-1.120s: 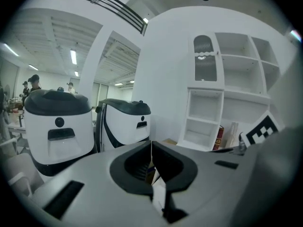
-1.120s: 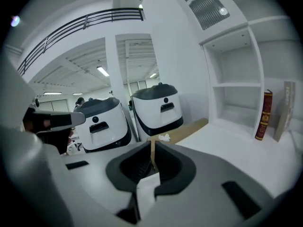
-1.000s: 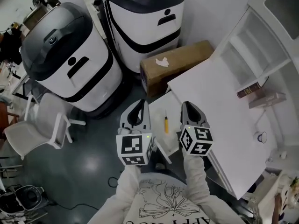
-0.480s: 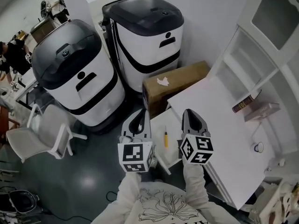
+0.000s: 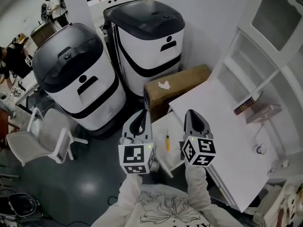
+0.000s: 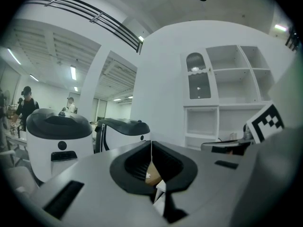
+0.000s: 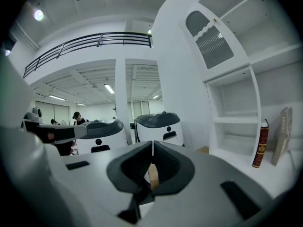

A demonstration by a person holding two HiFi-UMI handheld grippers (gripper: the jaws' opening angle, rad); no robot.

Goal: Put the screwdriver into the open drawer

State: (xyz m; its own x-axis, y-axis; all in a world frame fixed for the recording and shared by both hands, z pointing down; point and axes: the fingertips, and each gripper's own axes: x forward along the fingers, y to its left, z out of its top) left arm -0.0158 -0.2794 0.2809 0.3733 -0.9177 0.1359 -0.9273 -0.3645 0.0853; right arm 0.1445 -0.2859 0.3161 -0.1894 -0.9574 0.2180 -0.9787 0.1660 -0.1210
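A small screwdriver [image 5: 167, 142] with a yellow handle lies on a low white panel [image 5: 162, 122] beside the white table's [image 5: 222, 126] left edge; I cannot tell whether this panel is the drawer. My left gripper [image 5: 141, 114] hovers just left of the screwdriver and my right gripper [image 5: 191, 113] just right of it, both raised above it. Each gripper's jaws are pressed together with nothing between them, as the left gripper [image 6: 151, 144] and right gripper [image 7: 152, 156] also show in their own views.
Two large white-and-black machines [image 5: 75, 74] [image 5: 147, 30] stand on the floor ahead. A cardboard box [image 5: 177, 82] leans between them and the table. A white chair [image 5: 42, 136] is at the left. A white shelf unit [image 5: 258, 56] with a dark book [image 5: 246, 103] rises at the right. People stand far left.
The head view has tilted up slightly, so the scene sits lower in frame. Both grippers stay shut and almost still; the screwdriver has not moved.
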